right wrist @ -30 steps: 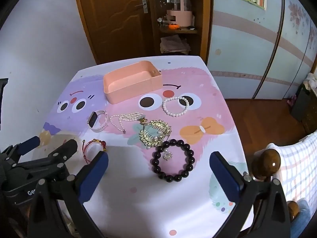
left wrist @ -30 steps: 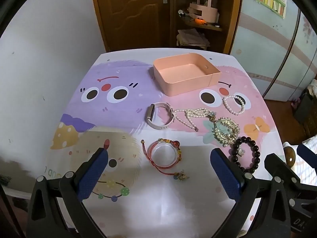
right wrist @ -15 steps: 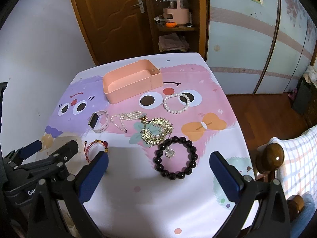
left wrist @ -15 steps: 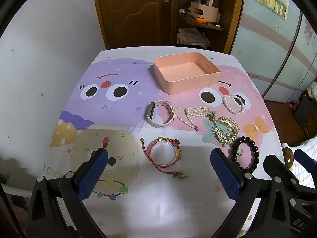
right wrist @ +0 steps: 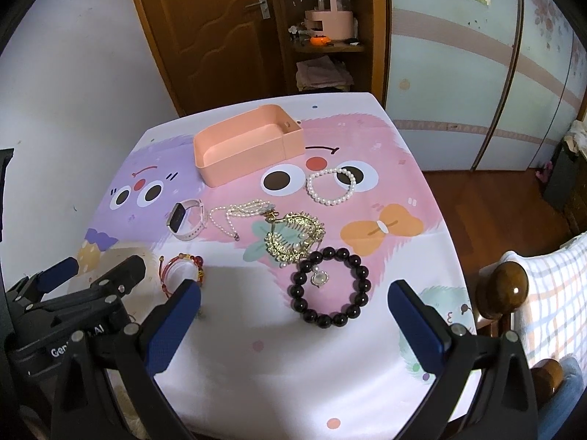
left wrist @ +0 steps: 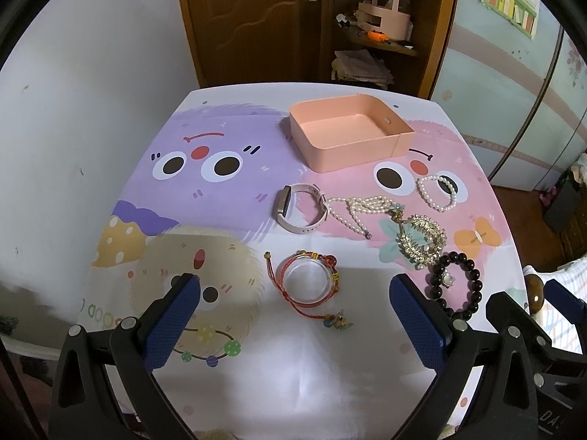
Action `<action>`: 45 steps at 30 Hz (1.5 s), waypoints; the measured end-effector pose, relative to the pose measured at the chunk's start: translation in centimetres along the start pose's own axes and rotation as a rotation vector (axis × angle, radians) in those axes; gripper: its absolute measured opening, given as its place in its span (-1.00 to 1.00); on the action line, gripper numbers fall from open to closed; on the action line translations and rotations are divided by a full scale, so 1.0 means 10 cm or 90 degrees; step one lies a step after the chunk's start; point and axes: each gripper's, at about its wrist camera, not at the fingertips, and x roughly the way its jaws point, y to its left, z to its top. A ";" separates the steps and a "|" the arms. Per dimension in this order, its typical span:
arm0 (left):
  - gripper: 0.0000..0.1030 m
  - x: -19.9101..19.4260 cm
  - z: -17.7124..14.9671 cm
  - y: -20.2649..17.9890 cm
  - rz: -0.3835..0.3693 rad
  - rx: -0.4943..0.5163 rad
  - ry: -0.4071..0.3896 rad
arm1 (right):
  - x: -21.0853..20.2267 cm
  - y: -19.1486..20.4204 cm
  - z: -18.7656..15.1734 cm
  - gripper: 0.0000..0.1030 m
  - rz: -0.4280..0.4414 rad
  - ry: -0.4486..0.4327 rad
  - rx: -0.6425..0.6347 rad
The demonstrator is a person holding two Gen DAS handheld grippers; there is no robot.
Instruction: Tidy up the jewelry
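Note:
An empty pink box sits at the far middle of the table. In front of it lie a pink watch, a pearl necklace, a pearl bracelet, a gold comb, a black bead bracelet and a red cord bracelet. My left gripper hangs open above the red bracelet. My right gripper hangs open above the black bracelet. Both hold nothing.
The table wears a cartoon cloth and stands against a white wall on the left. A wooden door and a shelf with a pink organiser are behind. A wooden chair knob with a checked cloth stands at the right edge.
Both grippers have pulled back and risen slightly, so the table looks a little farther away. The jewelry has not moved, and both grippers stay open.

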 end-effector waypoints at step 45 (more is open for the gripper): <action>0.98 -0.09 0.01 0.05 -0.003 -0.005 0.000 | -0.03 0.04 -0.08 0.94 0.015 0.004 0.011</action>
